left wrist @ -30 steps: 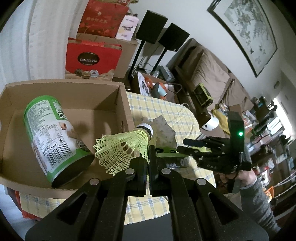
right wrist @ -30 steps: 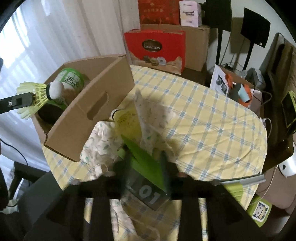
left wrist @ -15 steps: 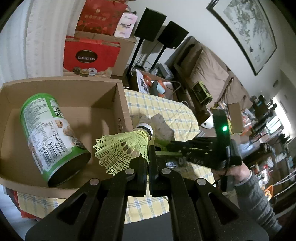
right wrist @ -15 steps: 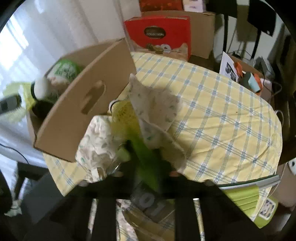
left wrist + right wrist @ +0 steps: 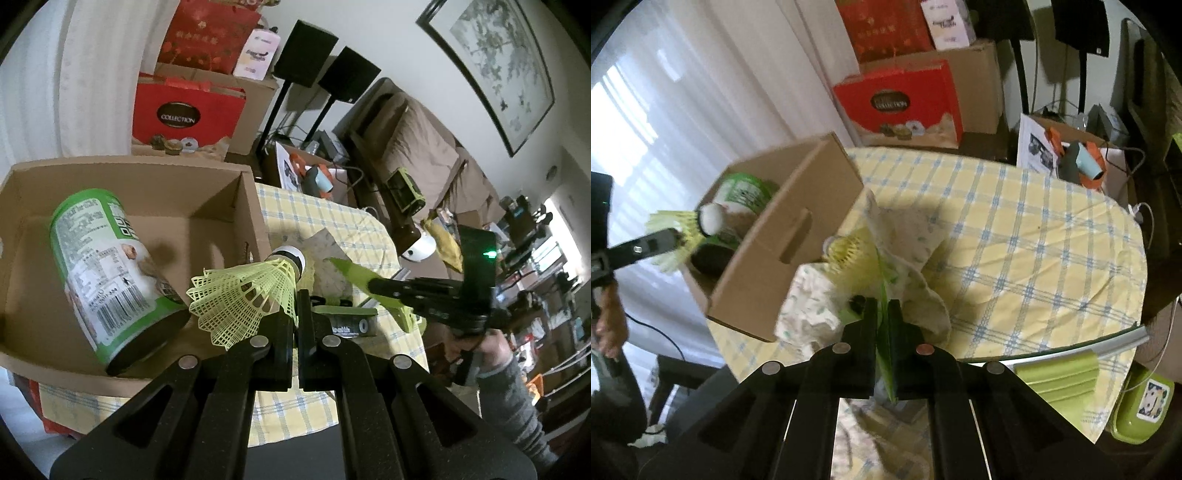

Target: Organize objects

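My left gripper (image 5: 296, 300) is shut on a yellow-green shuttlecock (image 5: 246, 291) and holds it over the near right corner of an open cardboard box (image 5: 207, 192). A green can (image 5: 107, 269) lies on its side in the box. My right gripper (image 5: 884, 308) is shut on a flat green knife-like piece (image 5: 886, 325), lifted above the table; it also shows in the left wrist view (image 5: 364, 282). A second shuttlecock (image 5: 849, 258) lies on a patterned cloth (image 5: 908, 251) beside the box (image 5: 783, 240).
The table has a yellow checked cloth (image 5: 1034, 240). A small dark box (image 5: 351, 325) lies near the table's front. Red gift boxes (image 5: 901, 99), cartons and speaker stands (image 5: 314, 44) stand behind. A green container (image 5: 1141, 406) sits low at the right.
My right gripper has closed on the green piece and lifted it off the table. The left gripper with the shuttlecock has stayed over the box corner.
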Demonstrator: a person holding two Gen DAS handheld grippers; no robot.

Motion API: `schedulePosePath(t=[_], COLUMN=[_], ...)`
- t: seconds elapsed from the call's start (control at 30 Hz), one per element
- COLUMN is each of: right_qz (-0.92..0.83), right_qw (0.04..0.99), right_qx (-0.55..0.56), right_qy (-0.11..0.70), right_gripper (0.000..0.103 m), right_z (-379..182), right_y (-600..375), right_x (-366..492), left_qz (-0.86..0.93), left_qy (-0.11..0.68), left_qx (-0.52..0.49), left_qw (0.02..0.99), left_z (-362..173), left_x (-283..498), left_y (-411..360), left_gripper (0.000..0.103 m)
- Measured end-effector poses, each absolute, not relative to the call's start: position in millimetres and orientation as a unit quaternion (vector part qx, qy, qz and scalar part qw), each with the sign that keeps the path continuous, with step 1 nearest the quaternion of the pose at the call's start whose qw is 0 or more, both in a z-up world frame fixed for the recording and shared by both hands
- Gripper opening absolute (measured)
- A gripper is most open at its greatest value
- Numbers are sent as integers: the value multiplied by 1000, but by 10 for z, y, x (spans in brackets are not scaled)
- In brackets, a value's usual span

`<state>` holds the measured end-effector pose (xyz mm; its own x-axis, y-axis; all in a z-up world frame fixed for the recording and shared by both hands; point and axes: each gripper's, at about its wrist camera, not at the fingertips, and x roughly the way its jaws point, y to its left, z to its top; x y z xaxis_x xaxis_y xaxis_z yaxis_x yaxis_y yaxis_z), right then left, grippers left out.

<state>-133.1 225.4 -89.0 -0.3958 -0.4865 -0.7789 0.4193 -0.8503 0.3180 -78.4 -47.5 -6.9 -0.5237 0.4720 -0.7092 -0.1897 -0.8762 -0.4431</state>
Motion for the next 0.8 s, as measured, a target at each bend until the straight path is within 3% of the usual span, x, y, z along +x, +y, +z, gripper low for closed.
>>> schedulePosePath(t=[0.4, 0.8], right_qz=[-848, -835], right_qw=[308, 315], right_qx=[428, 442], right_qy=[-58, -90], right_gripper=[4, 4], right_z=[-322, -384], right_y=[1758, 1113], right_x=[-1150, -1369], left_qz=[860, 866], left_qy=[-159, -152], left_qx=[-460, -457], left_qw=[152, 132], left_z=[-266, -310], left_x=[-878, -1044], left_y=[-642, -552], left_gripper=[1, 1])
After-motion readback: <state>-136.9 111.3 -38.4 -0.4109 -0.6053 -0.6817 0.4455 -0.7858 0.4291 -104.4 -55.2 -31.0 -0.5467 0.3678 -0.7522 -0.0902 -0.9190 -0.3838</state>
